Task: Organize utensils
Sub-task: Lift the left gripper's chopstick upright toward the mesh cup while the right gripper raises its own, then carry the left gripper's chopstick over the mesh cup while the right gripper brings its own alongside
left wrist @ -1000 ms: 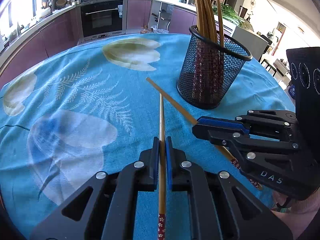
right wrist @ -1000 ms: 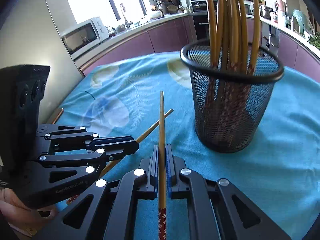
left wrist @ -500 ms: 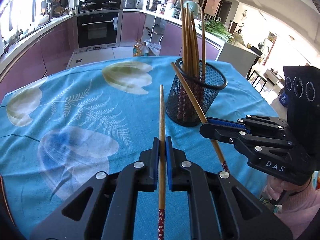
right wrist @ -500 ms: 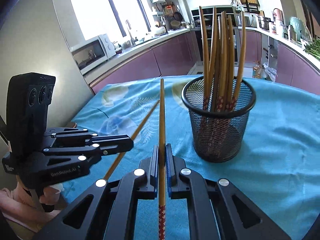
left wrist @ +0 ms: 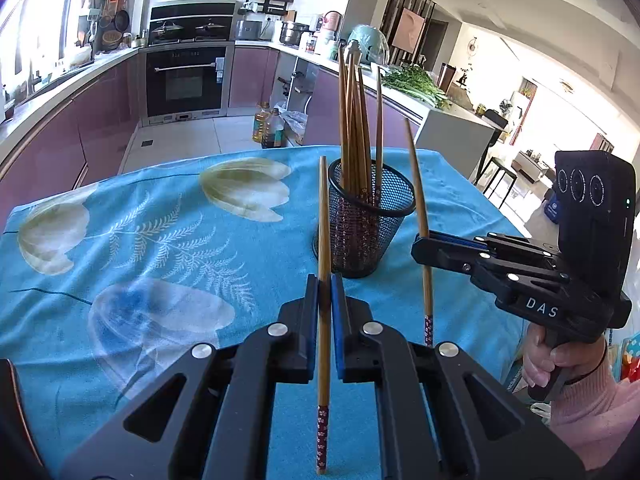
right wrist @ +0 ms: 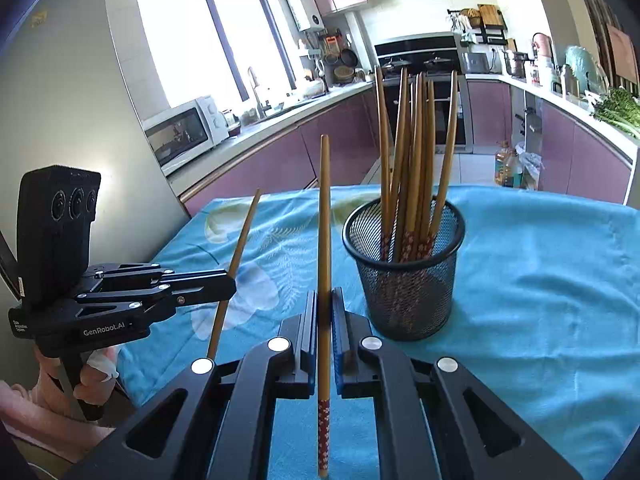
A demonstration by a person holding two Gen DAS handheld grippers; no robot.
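Left gripper (left wrist: 324, 292): blue pads clamped on one chopstick (left wrist: 323, 240) about a third of the way up from its patterned red end, tip pointing up and away. Right gripper (right wrist: 324, 308): same story, pinching a second chopstick (right wrist: 324, 220) at a similar spot. Neither stick touches the cloth; both are carried in the air, tilted upward.

Handling call: sticks look like bamboo or wood, thin, round-ish, smooth finish. Light and stiff, not fragile, but prone to pivot or slide between flat pads. Grip nearer the middle would cut swing; current hold leaves a long free end toward the tip, so aiming needs care.

Outward: black wire-mesh holder (left wrist: 366, 222) stands upright on the table just beyond both grippers, right of the left-hand stick and left of the right-hand one. It's a tapered cylinder with a solid rim, already holding a bundle of matching chopsticks (right wrist: 416, 160), red floral ends down. Mesh is light, so a sideways knock on the rim could likely tip it.

Underneath: teal tablecloth (right wrist: 540, 280) with pale tulip and fern print, soft, slightly rumpled. Far background is a kitchen.
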